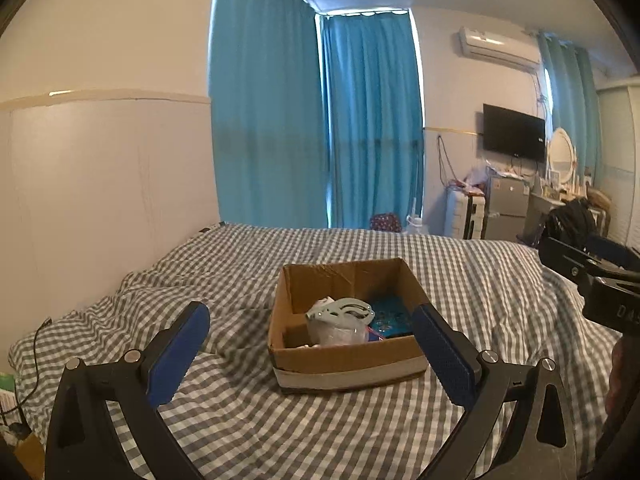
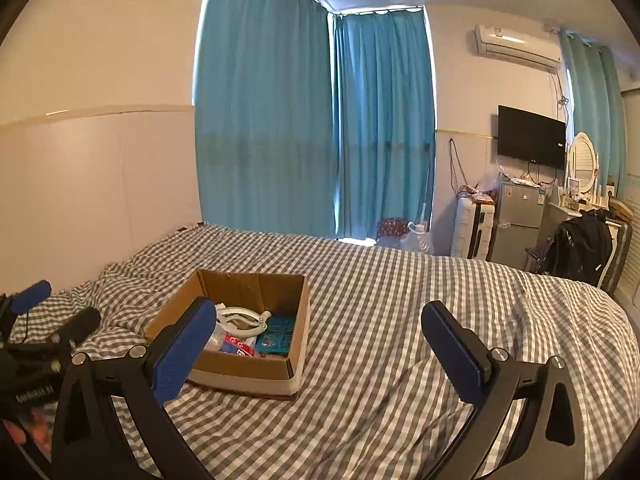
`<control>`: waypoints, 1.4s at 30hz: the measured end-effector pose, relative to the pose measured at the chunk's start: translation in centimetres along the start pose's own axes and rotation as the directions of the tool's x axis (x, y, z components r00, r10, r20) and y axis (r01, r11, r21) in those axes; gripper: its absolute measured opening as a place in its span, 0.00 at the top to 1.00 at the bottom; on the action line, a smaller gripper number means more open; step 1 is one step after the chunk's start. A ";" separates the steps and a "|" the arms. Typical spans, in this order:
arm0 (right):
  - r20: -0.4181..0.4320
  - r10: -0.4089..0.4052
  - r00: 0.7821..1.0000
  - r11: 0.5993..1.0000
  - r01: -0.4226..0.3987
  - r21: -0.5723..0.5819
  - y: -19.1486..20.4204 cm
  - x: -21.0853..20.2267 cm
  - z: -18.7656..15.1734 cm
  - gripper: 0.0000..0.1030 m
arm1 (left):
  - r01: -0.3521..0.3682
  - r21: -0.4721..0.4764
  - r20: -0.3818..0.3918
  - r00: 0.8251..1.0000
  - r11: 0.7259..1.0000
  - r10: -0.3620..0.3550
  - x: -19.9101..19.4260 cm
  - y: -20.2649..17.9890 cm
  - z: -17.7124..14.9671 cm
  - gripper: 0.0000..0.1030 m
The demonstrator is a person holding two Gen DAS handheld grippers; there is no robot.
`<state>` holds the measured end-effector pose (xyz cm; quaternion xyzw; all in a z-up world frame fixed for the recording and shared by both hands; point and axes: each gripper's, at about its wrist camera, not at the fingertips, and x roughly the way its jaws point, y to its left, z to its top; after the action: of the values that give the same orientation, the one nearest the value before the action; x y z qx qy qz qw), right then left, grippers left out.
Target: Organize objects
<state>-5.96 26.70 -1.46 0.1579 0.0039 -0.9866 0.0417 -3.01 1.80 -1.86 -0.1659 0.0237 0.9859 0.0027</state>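
So the cardboard box (image 1: 344, 360) sits on the checked bed cover (image 1: 400, 432), with a pale clip (image 1: 344, 310) and teal packet (image 1: 390, 316) inside it. Left gripper (image 1: 310, 354) and right gripper (image 2: 318, 350) hang above the cover near the box, jaws wide apart, holding nothing.

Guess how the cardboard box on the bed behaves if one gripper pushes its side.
The cardboard box sits on soft, wrinkled checked bedding, so it would likely drag and bunch fabric rather than slide. Its open, flapless walls probably flex. The few small items inside suggest it is light and might tilt.
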 end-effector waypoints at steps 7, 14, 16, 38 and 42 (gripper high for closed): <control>-0.030 -0.004 1.000 1.000 0.005 0.018 0.0 0.2 -0.6 0.00 | -0.005 -0.021 -0.010 1.000 1.000 0.004 -0.1 0.5 0.1 0.00; -0.020 -0.010 1.000 1.000 0.010 0.004 0.4 0.1 -0.7 0.00 | 0.010 -0.027 -0.027 1.000 1.000 -0.011 0.2 0.7 -0.1 0.00; -0.019 -0.014 1.000 1.000 0.014 0.001 0.5 0.1 -0.8 0.00 | 0.009 -0.028 -0.034 0.999 1.000 -0.010 0.2 0.7 -0.1 0.00; -0.016 -0.014 1.000 1.000 0.014 0.000 0.6 0.2 -1.0 0.00 | 0.006 -0.024 -0.051 0.999 1.000 -0.008 0.2 0.3 -0.2 0.00; -0.014 -0.010 1.000 1.000 0.010 0.000 0.6 0.2 -1.0 0.00 | 0.003 -0.024 -0.051 0.999 1.000 -0.005 0.3 0.4 -0.2 0.00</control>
<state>-5.76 26.12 -2.42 0.1647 0.0048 -0.9857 0.0366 -3.20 1.43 -2.11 -0.1912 0.0114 0.9815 0.0021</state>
